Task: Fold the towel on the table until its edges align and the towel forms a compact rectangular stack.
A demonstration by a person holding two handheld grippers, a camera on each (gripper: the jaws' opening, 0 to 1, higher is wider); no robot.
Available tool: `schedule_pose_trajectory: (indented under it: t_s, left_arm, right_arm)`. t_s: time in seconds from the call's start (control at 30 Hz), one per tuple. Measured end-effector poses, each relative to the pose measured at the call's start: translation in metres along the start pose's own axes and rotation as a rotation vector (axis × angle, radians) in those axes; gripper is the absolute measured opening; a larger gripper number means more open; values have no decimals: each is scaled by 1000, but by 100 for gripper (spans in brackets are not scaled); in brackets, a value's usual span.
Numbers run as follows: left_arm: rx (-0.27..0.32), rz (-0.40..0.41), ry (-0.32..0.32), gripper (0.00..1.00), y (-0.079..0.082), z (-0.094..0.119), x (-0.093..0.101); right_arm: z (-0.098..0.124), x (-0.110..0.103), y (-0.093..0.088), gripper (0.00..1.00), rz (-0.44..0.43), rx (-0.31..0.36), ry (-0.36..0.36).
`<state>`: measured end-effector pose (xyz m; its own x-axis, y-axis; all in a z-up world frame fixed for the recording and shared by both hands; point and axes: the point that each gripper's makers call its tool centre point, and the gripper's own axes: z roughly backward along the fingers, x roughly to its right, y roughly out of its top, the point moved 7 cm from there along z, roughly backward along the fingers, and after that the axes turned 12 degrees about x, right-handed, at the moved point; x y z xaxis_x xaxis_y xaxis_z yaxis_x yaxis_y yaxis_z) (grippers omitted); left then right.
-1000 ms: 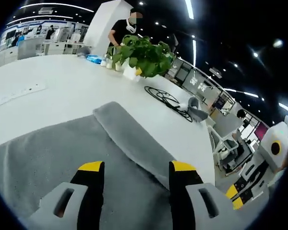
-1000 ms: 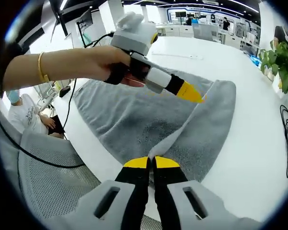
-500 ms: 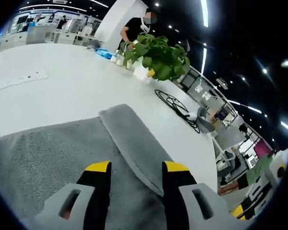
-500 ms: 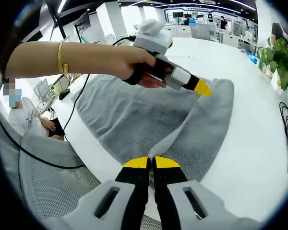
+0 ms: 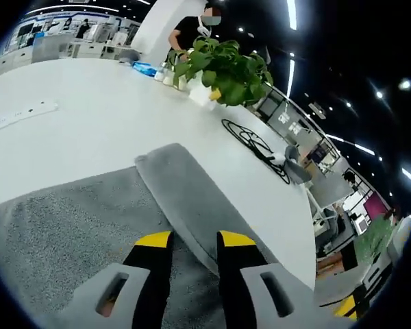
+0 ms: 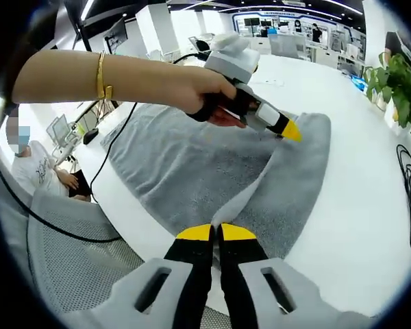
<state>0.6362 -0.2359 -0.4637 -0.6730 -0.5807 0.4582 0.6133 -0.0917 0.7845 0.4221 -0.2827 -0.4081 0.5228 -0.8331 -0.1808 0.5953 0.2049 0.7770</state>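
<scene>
1. We see the grey towel (image 6: 192,171) spread on the white table (image 6: 370,205), its near edge close to the table's edge, beyond which a mesh chair (image 6: 61,253) stands. One strip (image 5: 192,199) of the towel is folded over along its side, and bare tabletop lies open past it.

2. In the right gripper view, our right gripper (image 6: 216,233) has its jaws pressed together on the towel's near corner, which is raised off the table.

3. In the same view our left gripper (image 6: 290,130), held in a hand (image 6: 198,92) with a gold bracelet (image 6: 101,74), reaches over the towel's far part. In the left gripper view its jaws stand narrowly apart over the fold's edge; we cannot tell whether they grip cloth.

4. Well beyond the towel stand a leafy plant (image 5: 222,72) and a coiled black cable (image 5: 250,144); a long white strip (image 5: 20,116) lies on the table to the other side. A person (image 5: 188,31) stands behind the plant.

5. The folded strip's long axis runs away from the right gripper towards the left one.
</scene>
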Motion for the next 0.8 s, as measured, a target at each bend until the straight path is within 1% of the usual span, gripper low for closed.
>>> schedule_pose_trajectory:
  t_s: [0.07,0.13,0.17,0.2,0.23,0.3,0.37,0.43,0.5,0.6,0.63,0.7,0.8]
  left_arm:
    - [11,6,9,24,1,-1,2]
    - [15,2,40,21,2,-3,0]
    - [22,5,56,17,2,-3,-2]
    - [42,22,76,12,3,-4,-3]
    - [62,56,85,9,4,-5,-3]
    - [75,106,80,7,6,-6,-4]
    - [83,64,57,2,13,-8,-3]
    - [74,48,50,2,13,-8,3]
    - [62,38,82,2,13,-8,0]
    - [71,46,93,1,12,-2,2]
    - [74,41,93,1,13,-1,3]
    - [80,42,109,1,13,1,2]
    - [90,11,122,1,19,6,0]
  right_arm:
    - [1,-1,0,0,-1,4,0]
    - [0,-1,1,0,-1,6,-1]
    - [0,-1,1,0,-2,6,-1]
    - [0,0,2,0,-4,10,-5]
    - [1,0,2,0,-6,11,-7]
    - [2,0,2,0,-9,16,-11]
    - [2,0,3,0,-8,18,-14]
    - [3,0,3,0,-9,17,-19]
    - [4,0,3,0,-10,19,-23]
    - [4,-1,6,0,0,23,-23]
    - [4,-2,8,0,6,36,-25]
    - [4,-4,10,0,7,41,-23]
    - [2,-10,16,0,18,49,-20]
